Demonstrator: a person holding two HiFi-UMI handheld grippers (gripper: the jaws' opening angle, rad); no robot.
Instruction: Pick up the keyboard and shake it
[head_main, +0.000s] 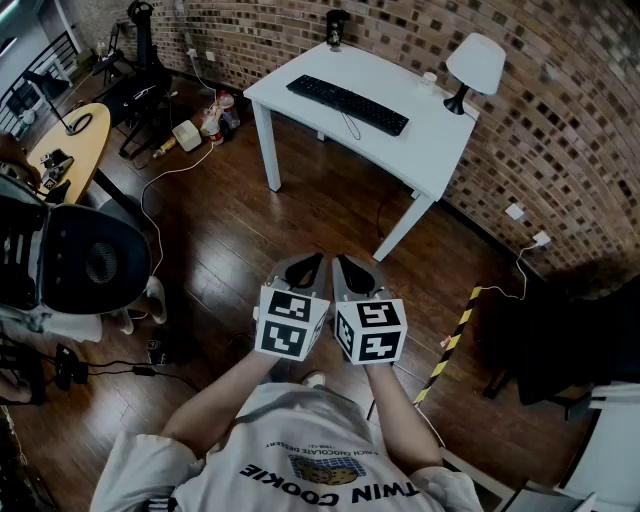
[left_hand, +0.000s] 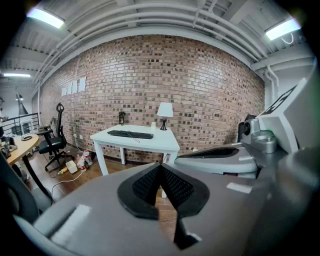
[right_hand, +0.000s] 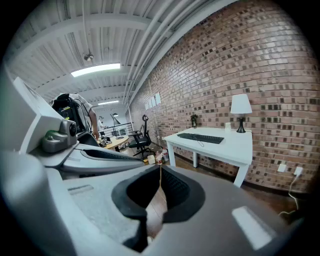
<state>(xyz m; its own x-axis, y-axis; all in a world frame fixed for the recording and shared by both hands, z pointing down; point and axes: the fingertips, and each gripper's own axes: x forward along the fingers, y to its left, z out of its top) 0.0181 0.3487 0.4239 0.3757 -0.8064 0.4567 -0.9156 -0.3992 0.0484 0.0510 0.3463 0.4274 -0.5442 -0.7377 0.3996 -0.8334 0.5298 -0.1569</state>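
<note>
A black keyboard lies across the white table by the brick wall, its cable trailing over the tabletop. The left gripper view shows the same keyboard far off, and so does the right gripper view, where the keyboard sits on the table. My left gripper and right gripper hang side by side over the wooden floor, well short of the table. Both are shut with nothing between the jaws.
A white lamp and a small cup stand at the table's far right. A dark camera-like object sits at its back edge. A black office chair is at left, cables and bottles lie on the floor, and a hazard-striped strip runs at right.
</note>
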